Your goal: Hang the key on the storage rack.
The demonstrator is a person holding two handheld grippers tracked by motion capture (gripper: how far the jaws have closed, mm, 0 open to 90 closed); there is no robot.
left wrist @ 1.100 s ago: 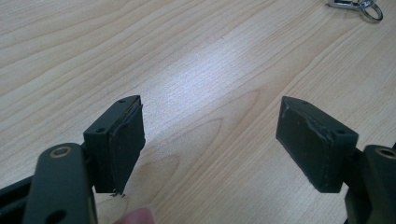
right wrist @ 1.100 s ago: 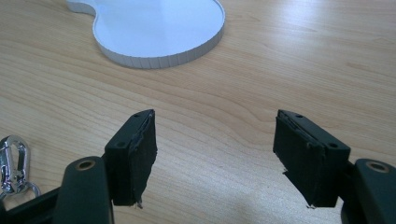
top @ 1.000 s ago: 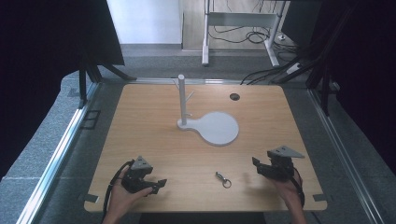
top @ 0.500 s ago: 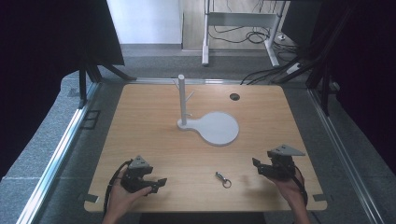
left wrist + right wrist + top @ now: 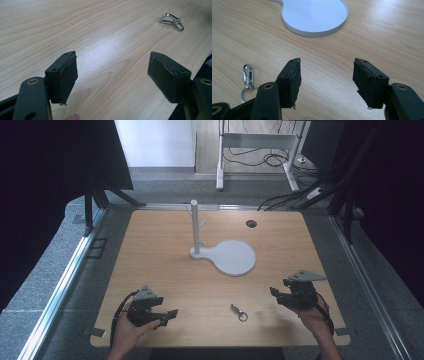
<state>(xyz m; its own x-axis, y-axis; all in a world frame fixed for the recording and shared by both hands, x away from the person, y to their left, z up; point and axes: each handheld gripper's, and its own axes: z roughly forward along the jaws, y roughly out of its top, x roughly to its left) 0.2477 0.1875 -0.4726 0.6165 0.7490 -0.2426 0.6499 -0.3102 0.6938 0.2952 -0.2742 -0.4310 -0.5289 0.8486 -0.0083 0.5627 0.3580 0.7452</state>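
Both the left tongs [image 5: 167, 314] at 7 o'clock and the right tongs [image 5: 276, 293] at 4 o'clock rest gaping and empty on the counter [image 5: 150, 255], flanking the key clip [image 5: 239, 312] at 6 o'clock, seemingly poised to take it toward the white peg stand [image 5: 222, 251].

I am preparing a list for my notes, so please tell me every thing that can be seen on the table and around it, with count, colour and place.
table: one, light wood, centre of the high view
stand with upright post and round base: one, white, middle of the table
keyring clip: one, silver metal, near edge of the table, between the two grippers
round hole: one, dark, far right part of the table
desk frame: one, white, on the floor beyond the table
cables: several, black, on the floor under that frame
left gripper: one, black, near left, jaws open
right gripper: one, black, near right, jaws open
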